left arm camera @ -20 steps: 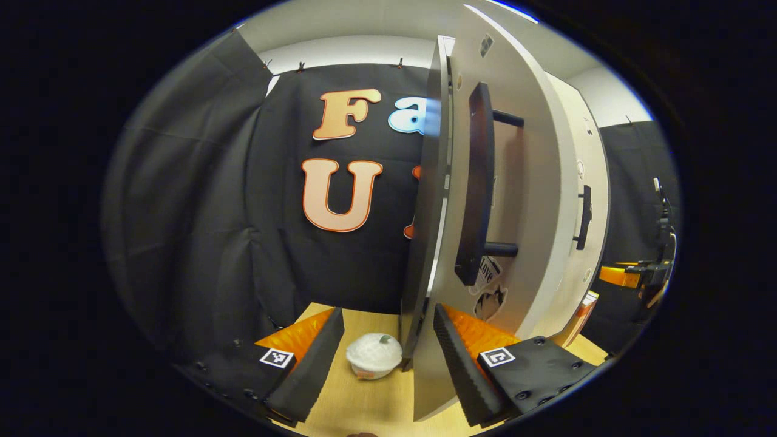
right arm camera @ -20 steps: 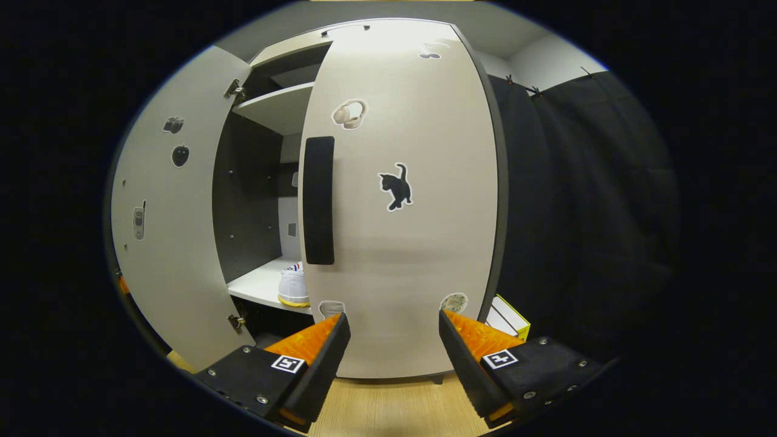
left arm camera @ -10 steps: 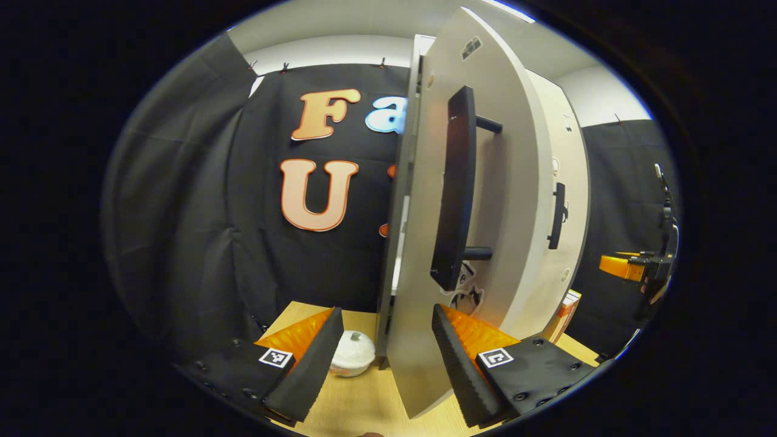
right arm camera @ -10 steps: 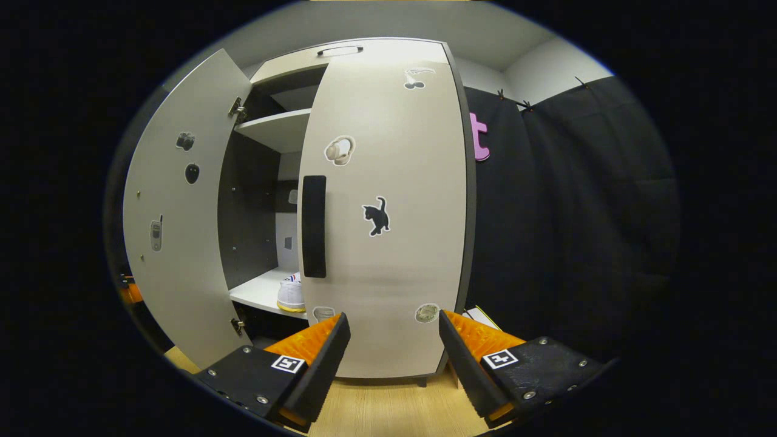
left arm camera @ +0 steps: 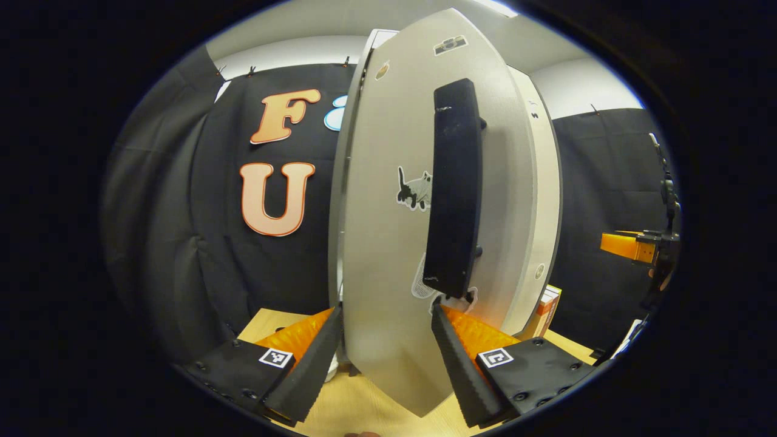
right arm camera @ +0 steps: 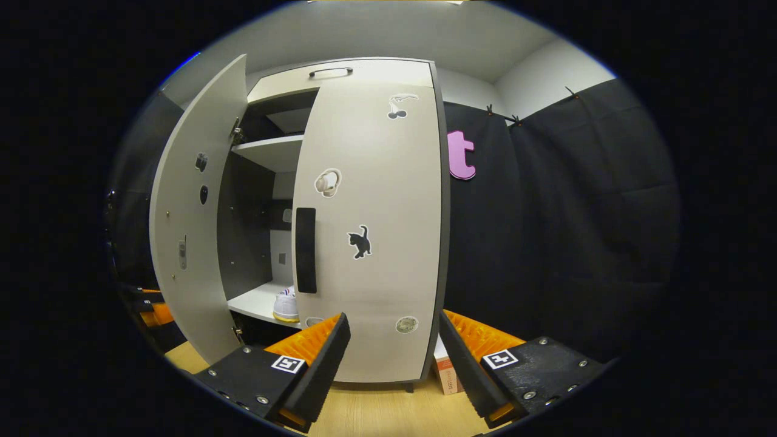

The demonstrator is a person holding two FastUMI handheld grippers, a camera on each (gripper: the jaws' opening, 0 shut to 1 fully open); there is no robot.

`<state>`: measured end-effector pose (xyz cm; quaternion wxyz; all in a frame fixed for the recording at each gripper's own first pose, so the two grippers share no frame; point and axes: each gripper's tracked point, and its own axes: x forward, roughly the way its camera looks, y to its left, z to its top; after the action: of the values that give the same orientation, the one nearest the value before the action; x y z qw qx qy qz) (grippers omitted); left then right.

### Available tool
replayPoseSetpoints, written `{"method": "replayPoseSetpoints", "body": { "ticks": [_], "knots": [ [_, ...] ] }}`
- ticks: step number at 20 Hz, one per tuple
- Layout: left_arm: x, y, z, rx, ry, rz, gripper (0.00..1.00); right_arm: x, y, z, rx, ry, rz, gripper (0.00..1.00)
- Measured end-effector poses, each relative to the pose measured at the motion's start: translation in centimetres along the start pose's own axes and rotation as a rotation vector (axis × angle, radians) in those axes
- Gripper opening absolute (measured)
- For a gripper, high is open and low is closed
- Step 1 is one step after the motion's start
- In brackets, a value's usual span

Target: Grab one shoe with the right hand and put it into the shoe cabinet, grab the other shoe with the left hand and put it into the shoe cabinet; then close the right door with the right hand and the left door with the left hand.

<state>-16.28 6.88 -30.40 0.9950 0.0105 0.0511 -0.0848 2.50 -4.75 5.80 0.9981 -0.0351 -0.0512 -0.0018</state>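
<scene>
The left gripper [left arm camera: 385, 352] faces the left door [left arm camera: 388, 243], fingers spread wide and empty, seemingly placed to push it shut. The right gripper [right arm camera: 394, 358], also wide open and empty, hangs back from the closed right door [right arm camera: 376, 243]. One shoe [right arm camera: 285, 305] rests on the cabinet shelf [right arm camera: 255, 300].

Shoe cabinet [right arm camera: 340, 73] stands on the floor; left door [right arm camera: 188, 243] ajar (hinged leftward), right door [right arm camera: 379, 243] beside it; a shoe [right arm camera: 286, 305] sits inside on the lower shelf [right arm camera: 258, 301].
</scene>
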Motion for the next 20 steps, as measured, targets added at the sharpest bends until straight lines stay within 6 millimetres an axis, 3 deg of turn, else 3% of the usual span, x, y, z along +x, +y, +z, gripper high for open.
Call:
{"method": "replayPoseSetpoints", "body": {
  "ticks": [6, 9, 14, 18, 19, 20],
  "knots": [
    [3.5, -3.7, 0.5, 0.043, -0.009, -0.048, 0.95, -0.7, -1.7, -0.3, -0.006, 0.006, -0.042, 0.91],
    [4.8, -3.9, 0.0, 0.055, 0.005, -0.053, 0.94, -1.0, -2.3, -0.4, -0.007, 0.008, -0.059, 0.91],
    [8.8, -4.8, -0.3, 0.063, 0.025, -0.028, 0.96, -1.3, -3.2, -0.3, -0.017, 0.005, -0.087, 0.91],
    [10.0, -4.8, -0.5, 0.030, 0.019, -0.021, 0.99, -1.0, -3.5, -0.1, -0.027, 0.002, -0.097, 0.91],
    [10.2, -4.8, -0.7, 0.021, 0.024, -0.018, 0.95, -0.8, -3.6, 0.0, -0.025, 0.003, -0.098, 0.91],
    [10.4, -4.8, -0.6, 0.016, 0.023, -0.013, 0.99, -0.5, -3.6, 0.0, -0.020, 0.005, -0.096, 0.91]
  ]
}}
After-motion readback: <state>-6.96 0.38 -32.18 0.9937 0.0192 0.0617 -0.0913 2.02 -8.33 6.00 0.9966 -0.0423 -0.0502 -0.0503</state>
